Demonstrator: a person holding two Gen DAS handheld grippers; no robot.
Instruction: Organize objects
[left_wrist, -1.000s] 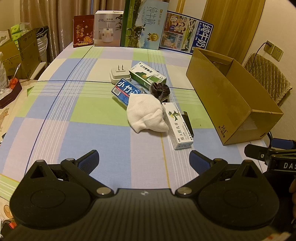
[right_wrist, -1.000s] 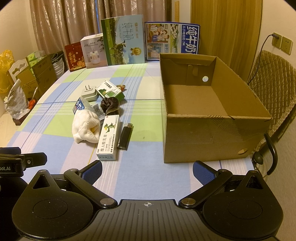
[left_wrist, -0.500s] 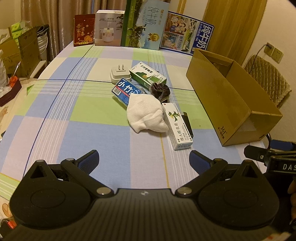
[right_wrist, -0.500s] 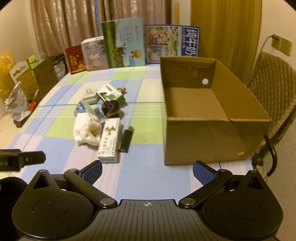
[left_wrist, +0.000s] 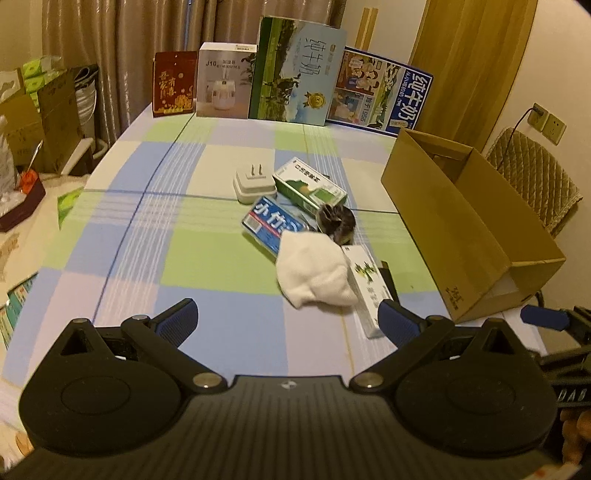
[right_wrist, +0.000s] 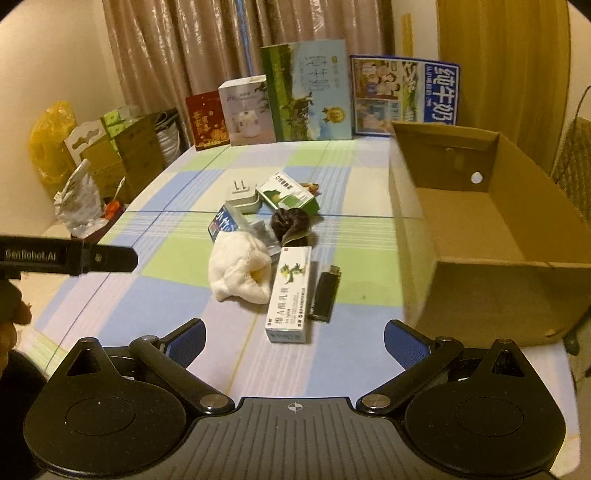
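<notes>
1. The left gripper (left_wrist: 288, 321) has its two blue bumpy fingers spread wide apart. It holds nothing and hangs over the checked cloth on the table (left_wrist: 155, 258).
2. The right gripper (right_wrist: 295, 338) is spread wide too, and holds nothing.
3. The things to tidy lie in a little pile in the middle of the table.
4. A soft, lumpy white cloth (right_wrist: 240, 271) touches a long white box (right_wrist: 290, 293).
5. A smooth black lighter (right_wrist: 325, 293) lies just beside that box.
6. A dark round scrunchie (right_wrist: 288, 223), a green box (right_wrist: 288, 194), a blue packet (left_wrist: 269, 225) and a white plug (left_wrist: 253, 182) lie behind.
7. A big brown cardboard box (right_wrist: 491, 240) sits open on the right.
</notes>
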